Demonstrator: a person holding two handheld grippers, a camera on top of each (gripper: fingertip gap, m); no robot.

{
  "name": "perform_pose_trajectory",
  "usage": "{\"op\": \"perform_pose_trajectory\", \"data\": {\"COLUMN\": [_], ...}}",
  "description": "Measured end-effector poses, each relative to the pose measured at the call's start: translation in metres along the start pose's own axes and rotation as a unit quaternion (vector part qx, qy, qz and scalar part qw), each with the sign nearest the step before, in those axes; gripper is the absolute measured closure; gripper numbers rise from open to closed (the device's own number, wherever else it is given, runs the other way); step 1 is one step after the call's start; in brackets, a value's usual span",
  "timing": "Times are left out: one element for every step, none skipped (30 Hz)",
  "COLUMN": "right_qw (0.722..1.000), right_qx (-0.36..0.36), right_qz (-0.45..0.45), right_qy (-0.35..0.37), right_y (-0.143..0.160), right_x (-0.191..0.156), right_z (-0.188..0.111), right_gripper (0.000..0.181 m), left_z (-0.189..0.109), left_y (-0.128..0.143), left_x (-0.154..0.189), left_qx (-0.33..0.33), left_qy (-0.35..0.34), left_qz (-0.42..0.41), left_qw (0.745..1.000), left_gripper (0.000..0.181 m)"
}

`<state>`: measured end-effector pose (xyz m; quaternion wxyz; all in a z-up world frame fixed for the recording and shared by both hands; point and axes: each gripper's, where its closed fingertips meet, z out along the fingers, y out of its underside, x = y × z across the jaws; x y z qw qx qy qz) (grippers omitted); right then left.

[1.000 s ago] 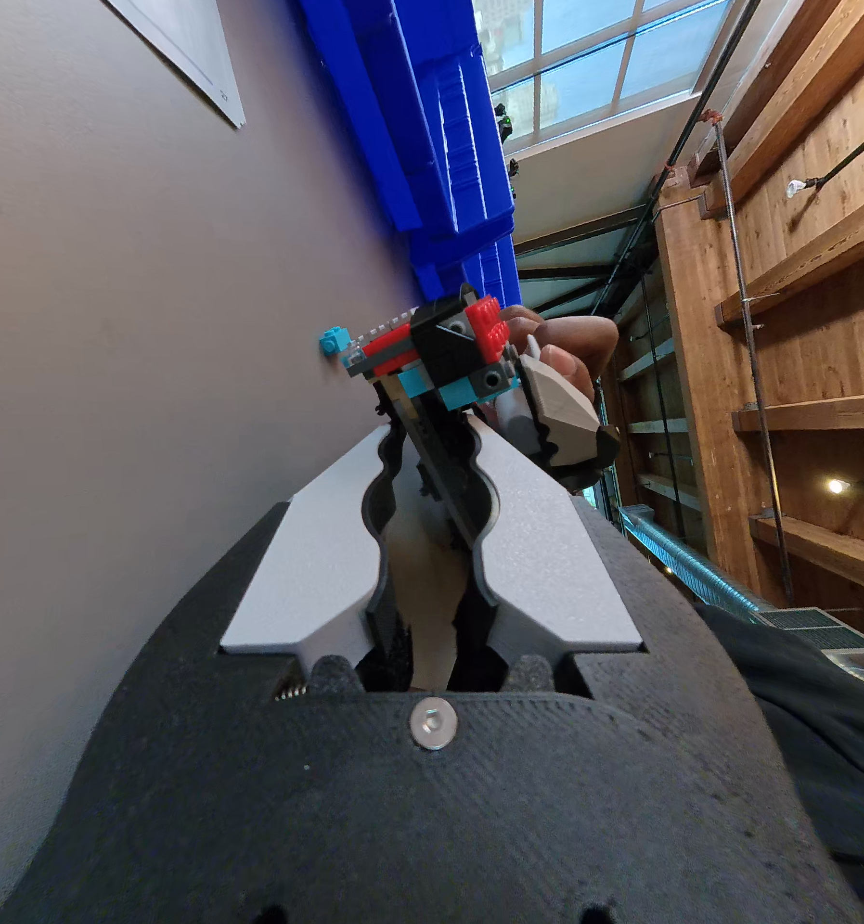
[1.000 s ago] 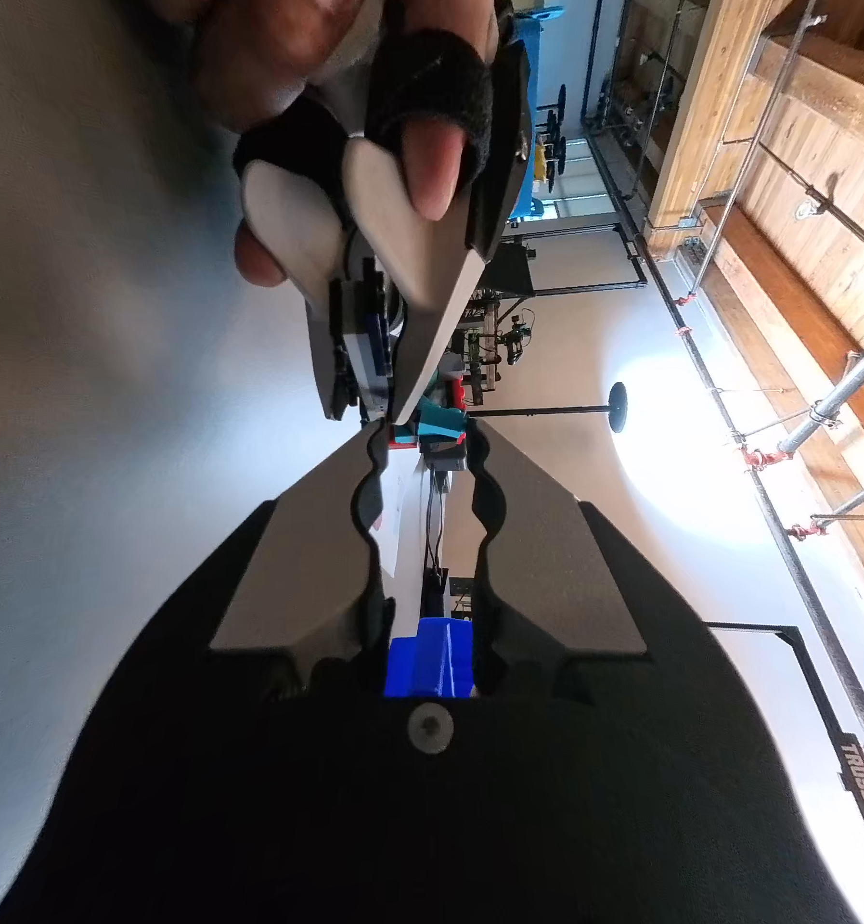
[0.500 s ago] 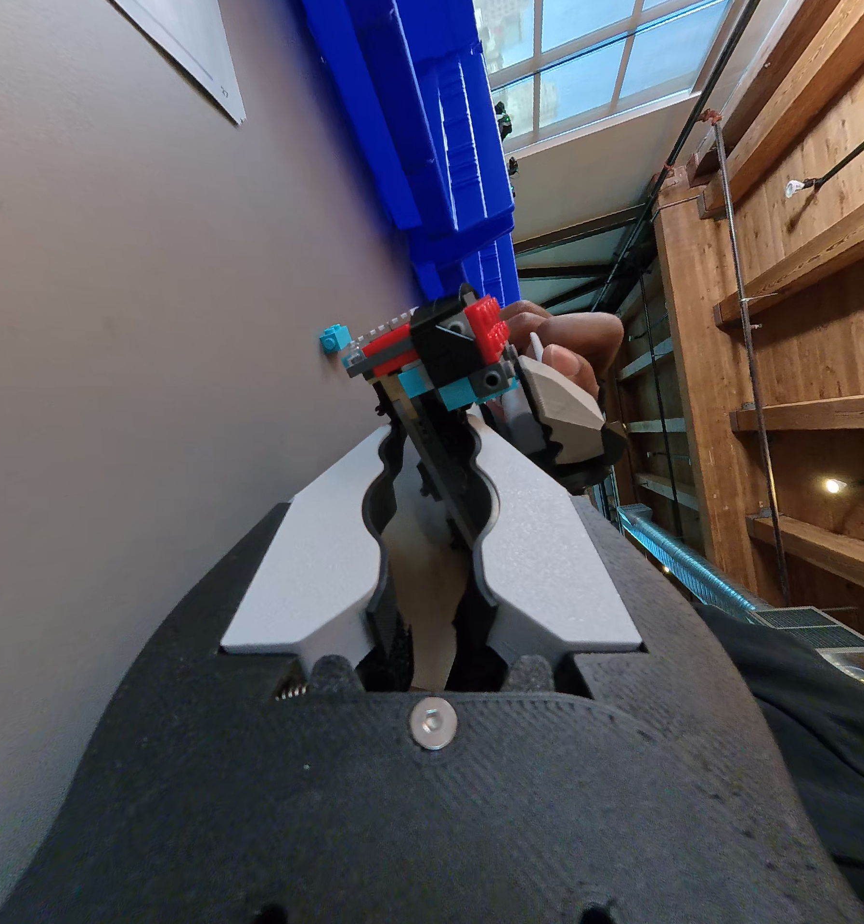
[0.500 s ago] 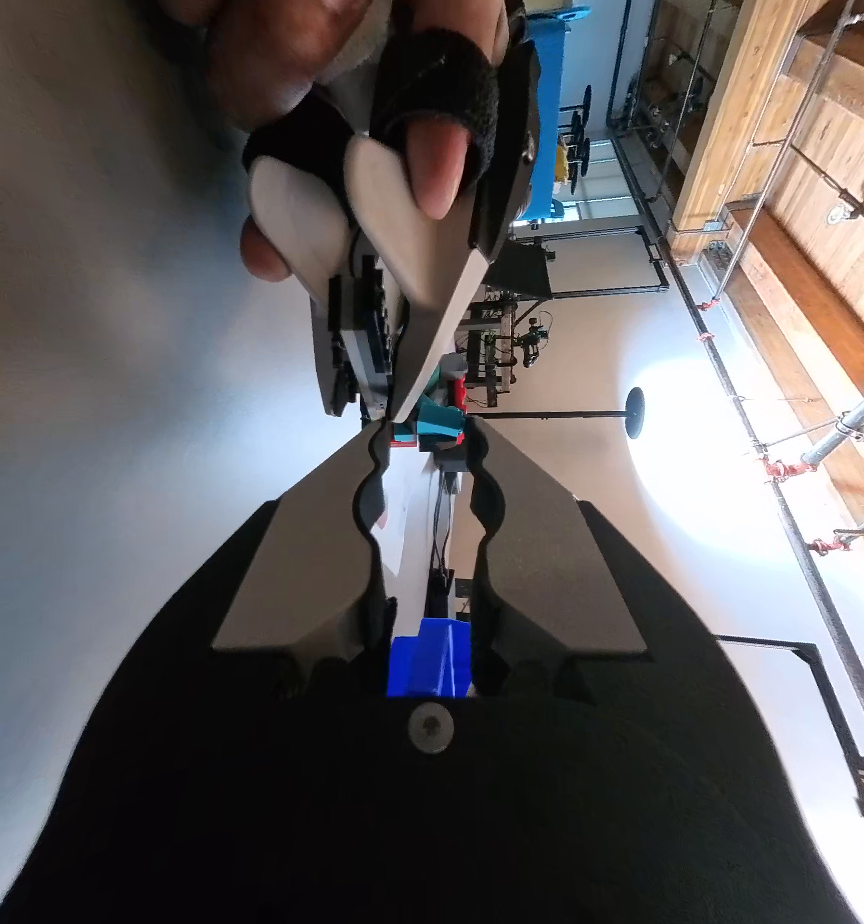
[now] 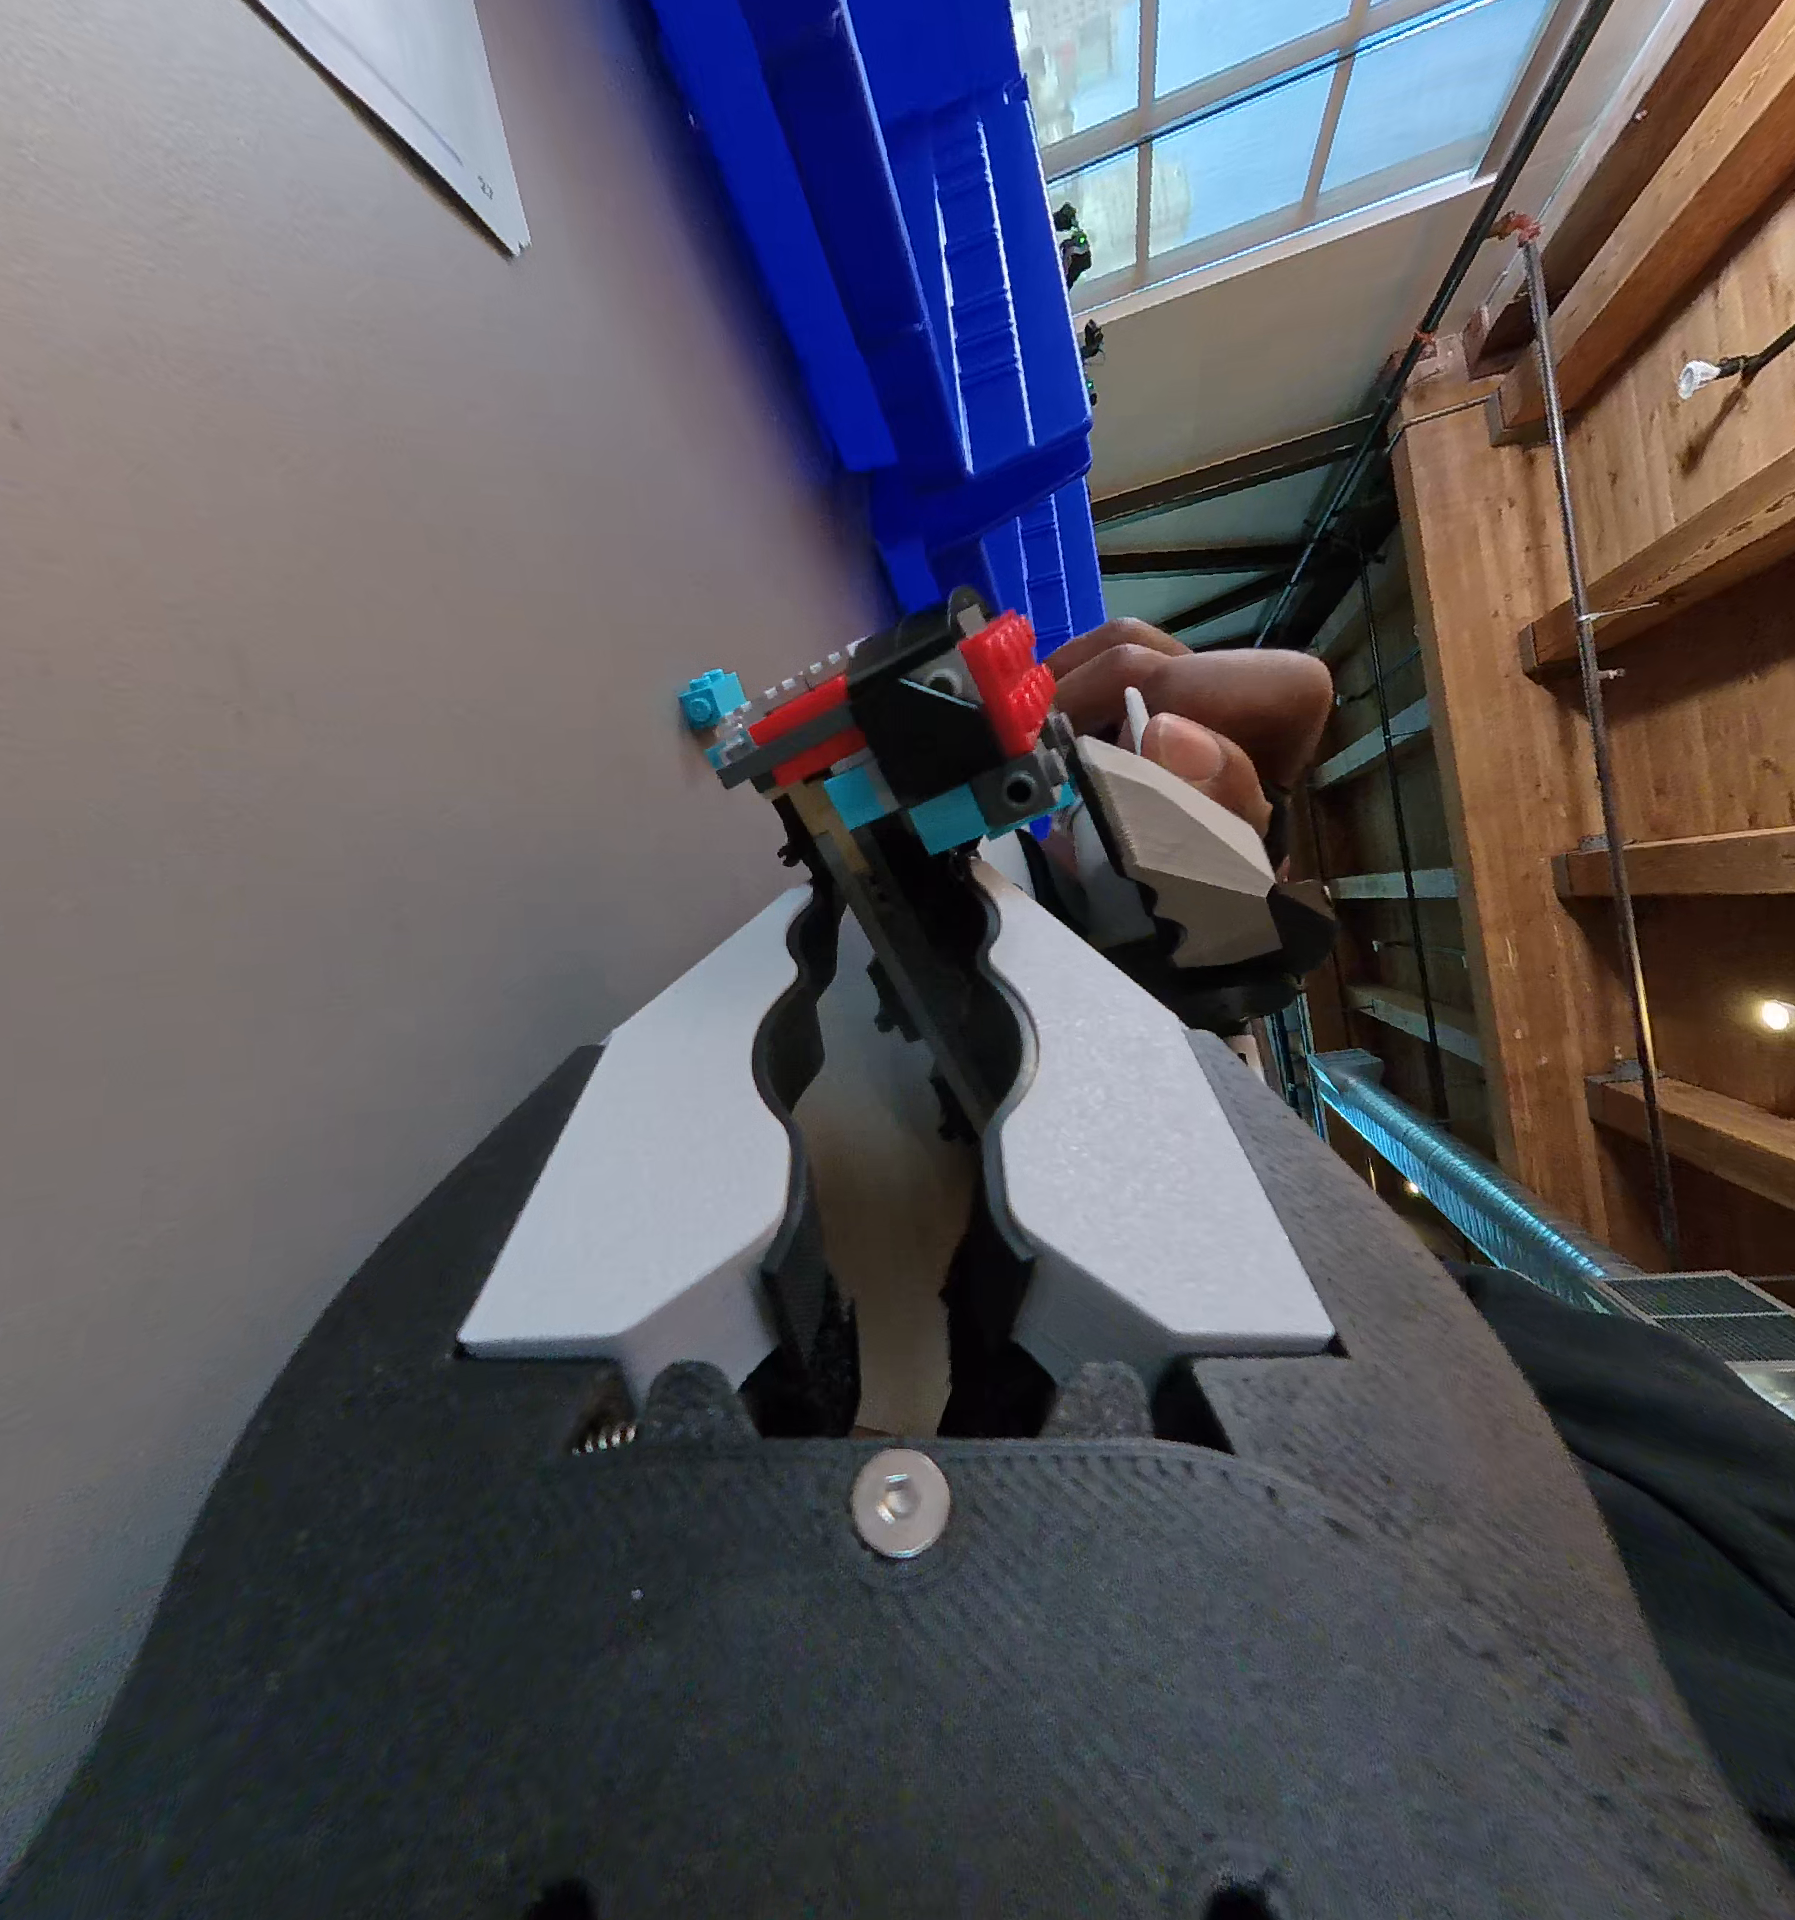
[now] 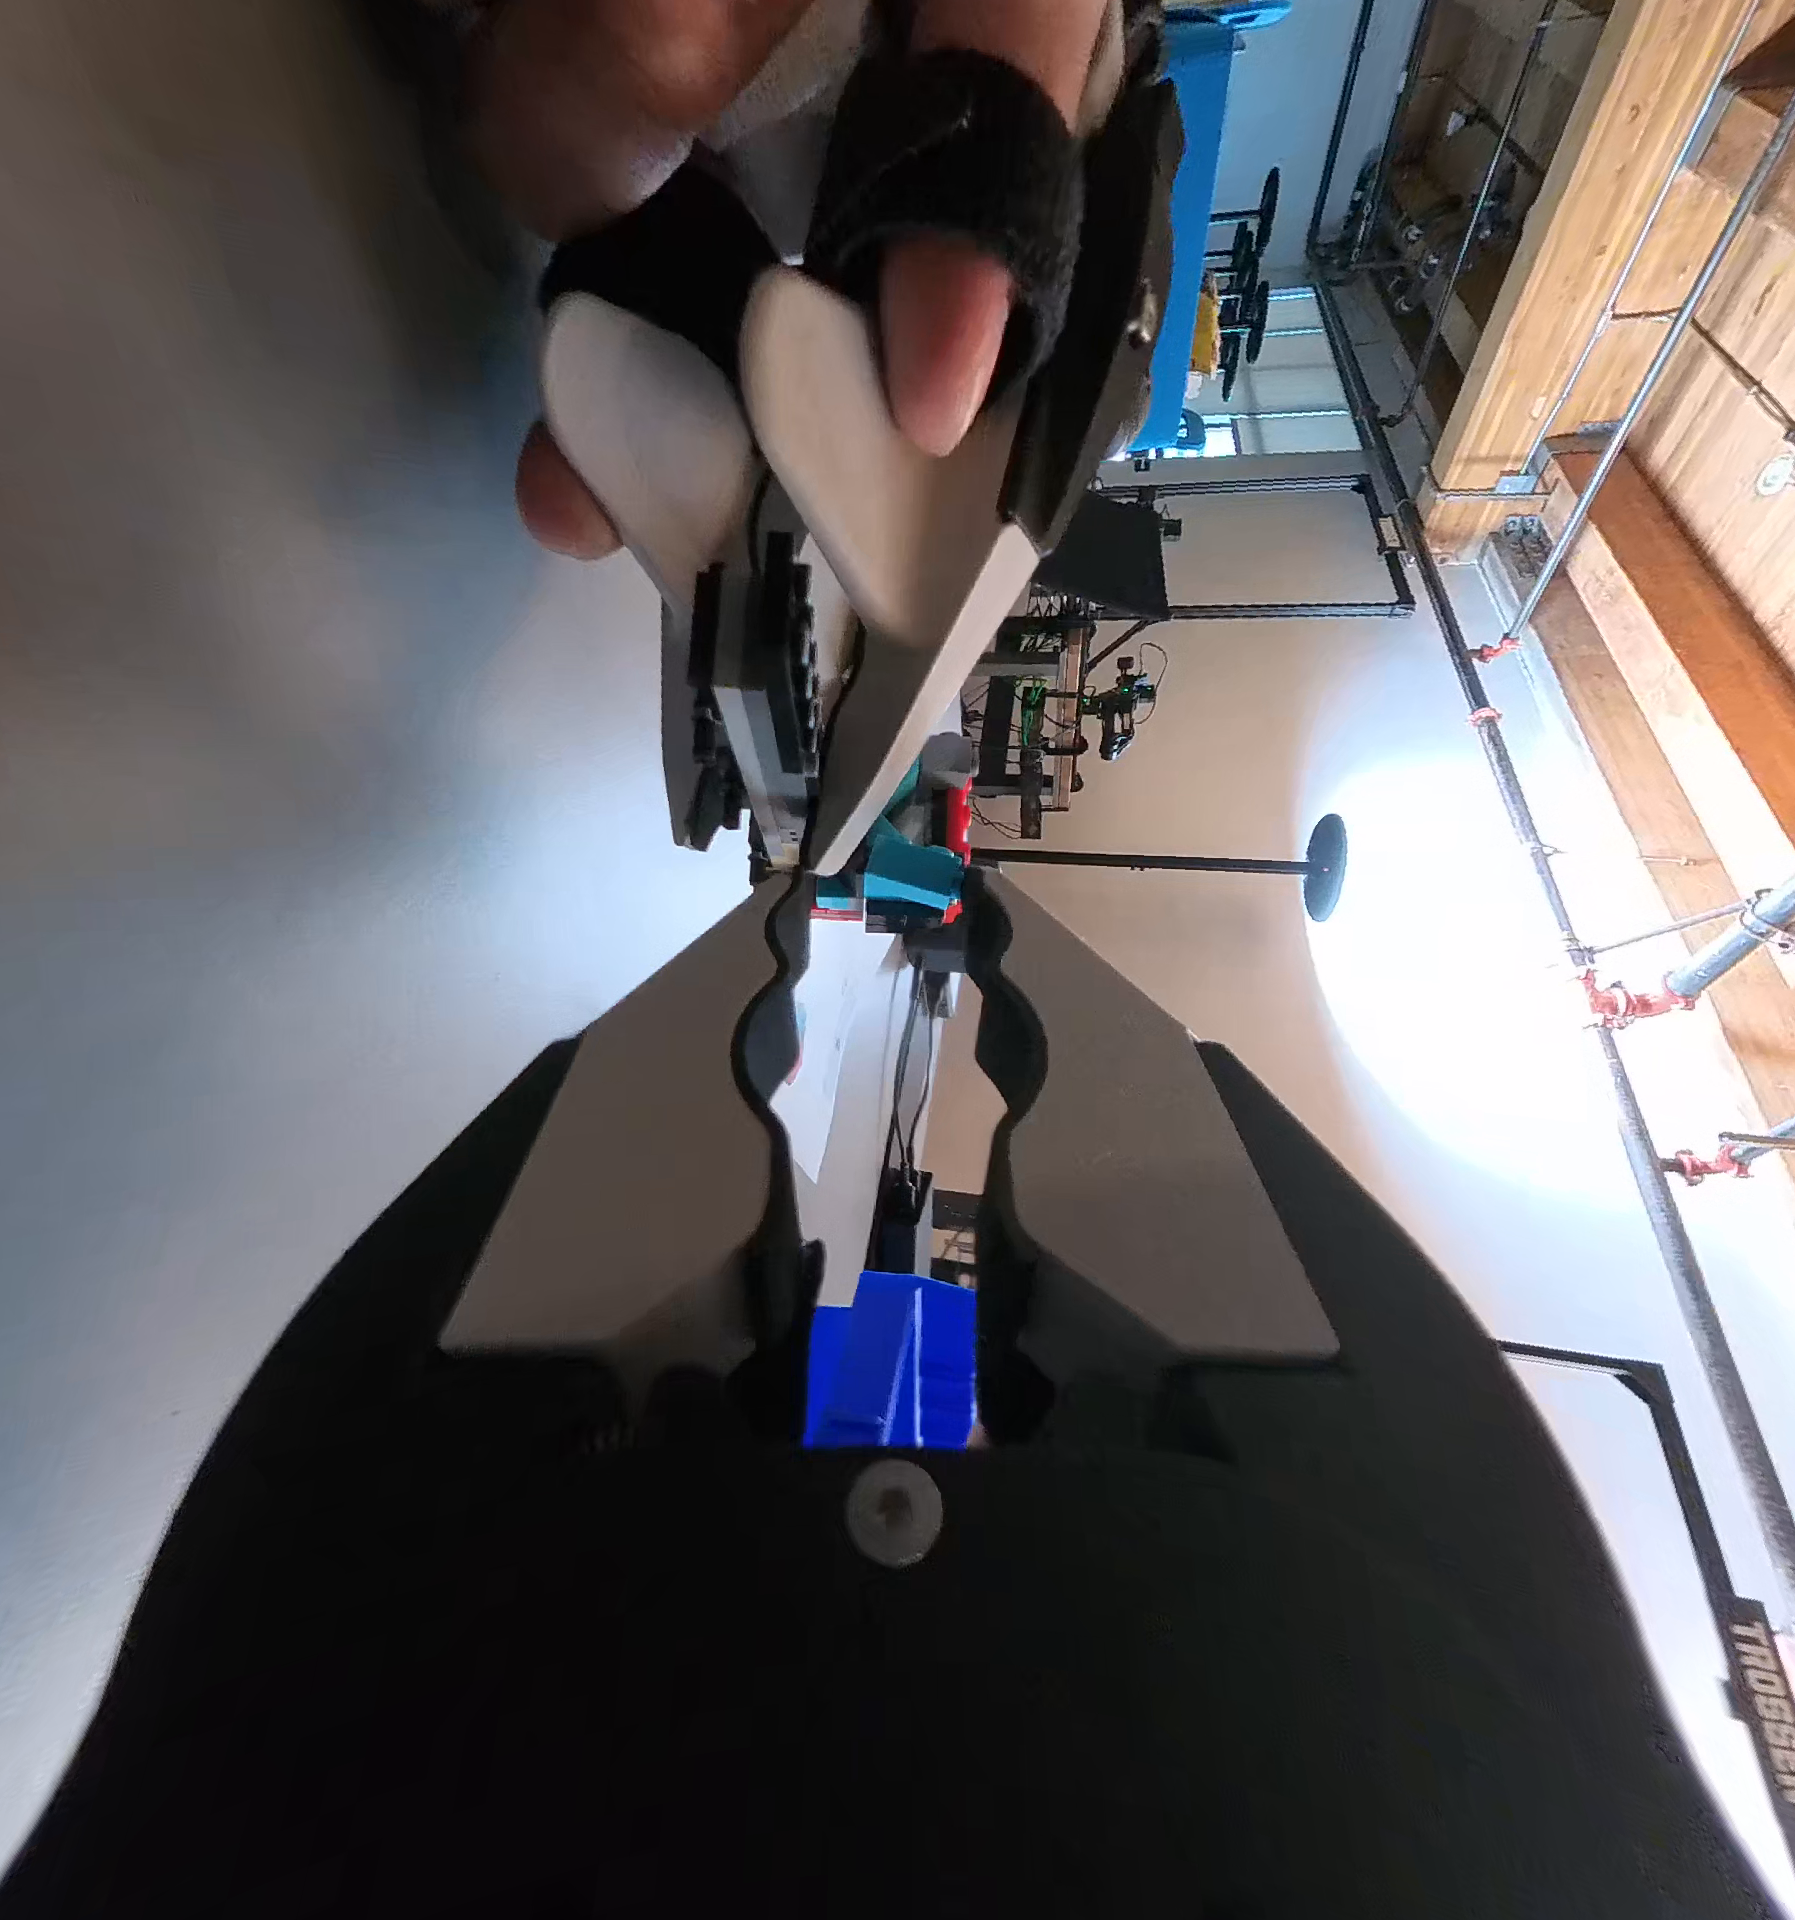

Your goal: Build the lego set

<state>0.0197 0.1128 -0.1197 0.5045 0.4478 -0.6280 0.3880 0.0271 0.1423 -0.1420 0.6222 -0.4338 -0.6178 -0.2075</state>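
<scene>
The left gripper [image 5: 898, 904] has matt, finely grained pale grey plastic fingers [image 5: 654, 1174] on a rough, ribbed black printed body with a shiny metal screw [image 5: 899, 1503]. The lego model [image 5: 893, 727] is smooth, glossy plastic in red, black, grey and turquoise. The blue bins [image 5: 924, 260] look like ribbed, slightly shiny plastic. The wall boards [image 5: 1651, 520] are bare, grainy wood. A black knitted cloth band [image 6: 950, 156] wraps a person's finger.

lego build [image 5: 898, 743] | black, red, teal, grey bricks | tilted, off the table | clamped at its dark base plate
</scene>
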Motion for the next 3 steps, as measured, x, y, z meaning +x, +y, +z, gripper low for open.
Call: {"op": "perform_pose_trajectory", "data": {"right_qw": [1.000,1.000,1.000], "right_qx": [-0.001,-0.003,-0.004], "right_qz": [-0.004,-0.009,-0.013], "right_qy": [0.000,0.001,0.001], "right_y": [-0.0002,-0.0002,-0.0001], "right_x": [-0.0001,-0.0003,-0.0004], "right_z": [0.0002,0.0002,0.0005], "right_gripper": [0.151,0.151,0.151], "left_z": [0.0000,-0.0001,0.0000], "left_y": [0.0000,0.0000,0.0000], "left_x": [-0.0003,-0.0006,-0.0009], "left_qx": [0.000,0.001,0.001], "left_qy": [-0.001,-0.002,-0.003], "left_qz": [0.000,0.001,0.000], "left_qw": [1.000,1.000,1.000], "left_gripper": [0.159,0.159,0.159]}}
